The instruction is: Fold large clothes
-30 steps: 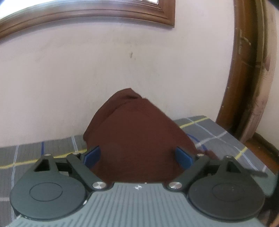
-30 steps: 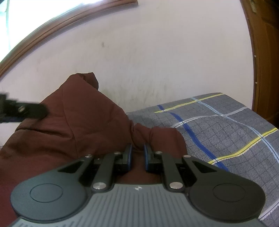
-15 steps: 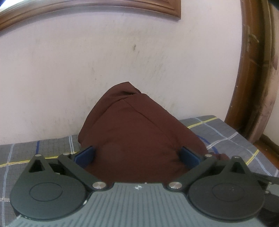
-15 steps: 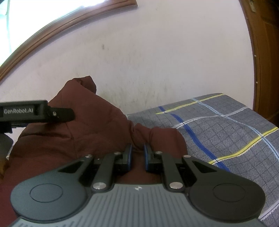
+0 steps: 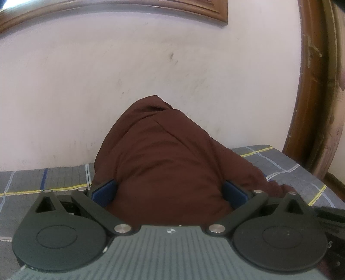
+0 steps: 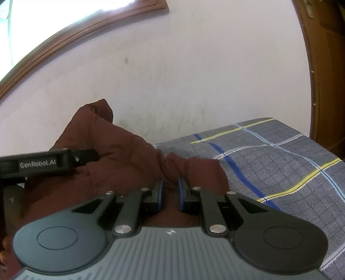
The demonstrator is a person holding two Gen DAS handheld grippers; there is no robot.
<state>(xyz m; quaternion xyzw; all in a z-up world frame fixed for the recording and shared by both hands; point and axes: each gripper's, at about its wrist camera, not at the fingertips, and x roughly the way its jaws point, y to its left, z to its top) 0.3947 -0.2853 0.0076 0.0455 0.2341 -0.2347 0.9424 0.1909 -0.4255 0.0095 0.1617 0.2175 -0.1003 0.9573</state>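
Since a second ago the left gripper (image 5: 169,192) has been sinking toward the bed, and its jaws have just been opening wider; in the left wrist view the wooden window frame (image 5: 107,10) along the top edge is now sitting lower in the picture, and the dark brown cloth garment (image 5: 168,163) is filling more of the space ahead. The blue pads (image 5: 103,191) are standing spread as far as they go, one on each side of the bunched garment, which is bulging up between them; whether the pads are touching the fabric I cannot tell. The garment is lying heaped on the grey checked bedsheet with blue, yellow and white lines (image 5: 286,165), its peak rising against the pale wall (image 5: 107,86). A brown wooden door frame (image 5: 310,97) is curving down the right side.

In the right wrist view almost nothing is differing from a second ago: the right gripper (image 6: 170,192) is staying in place, its jaws pressed nearly together and pinching a fold of the brown garment (image 6: 120,155) at the edge nearest the camera. What is new is the black side of the left gripper (image 6: 47,163), which has been coming in from the left edge and is now reaching over the garment. The bedsheet (image 6: 280,161) is lying bare to the right.
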